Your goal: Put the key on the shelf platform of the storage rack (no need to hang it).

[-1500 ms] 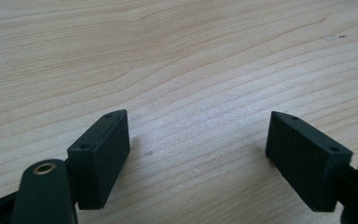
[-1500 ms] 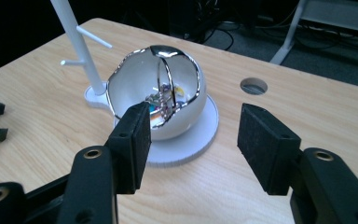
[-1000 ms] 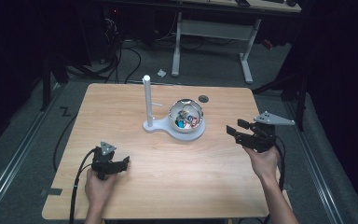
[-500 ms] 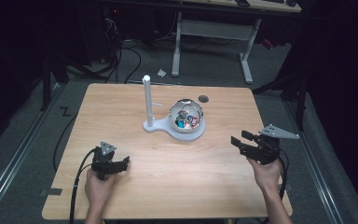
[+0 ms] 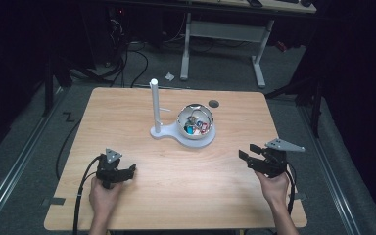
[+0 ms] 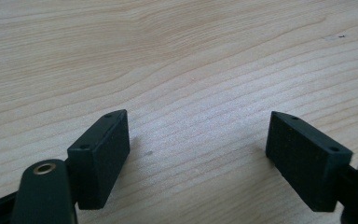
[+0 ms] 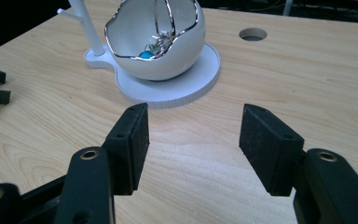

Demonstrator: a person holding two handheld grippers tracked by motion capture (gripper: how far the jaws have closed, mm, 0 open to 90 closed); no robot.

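so at this point basically nothing had been started, going by how things lay. the left gripper [image 5: 127,171] sat low over the near left part of the counter [image 5: 127,112], jaws spread wide with just bare wood grain between them in the left gripper view, holding nothing. the right gripper [image 5: 247,156] was over at the near right, jaws also well apart and empty, pointed roughly toward the middle of the counter.

the thing it looked aimed at was the white egg-shaped bowl [image 7: 156,44], which sat on a round white base [image 7: 191,84] near the counter's centre, well apart from both grippers. the bowl had a shiny chrome-looking rim along its open front and some thin wire loops inside, plus a little heap of small bits; i could make out something blue [image 7: 144,55] and in the high view a bit of red, but it was too small to say what they were. a tall white post [image 5: 154,105] stood upright on the same base just to the left of the bowl, with a short peg sticking out sideways.

so my read: everything was left to do, reach in, grab, whatever came after. no brands, labels or writing readable anywhere. there was a round hole [image 7: 253,33] in the counter behind the bowl.
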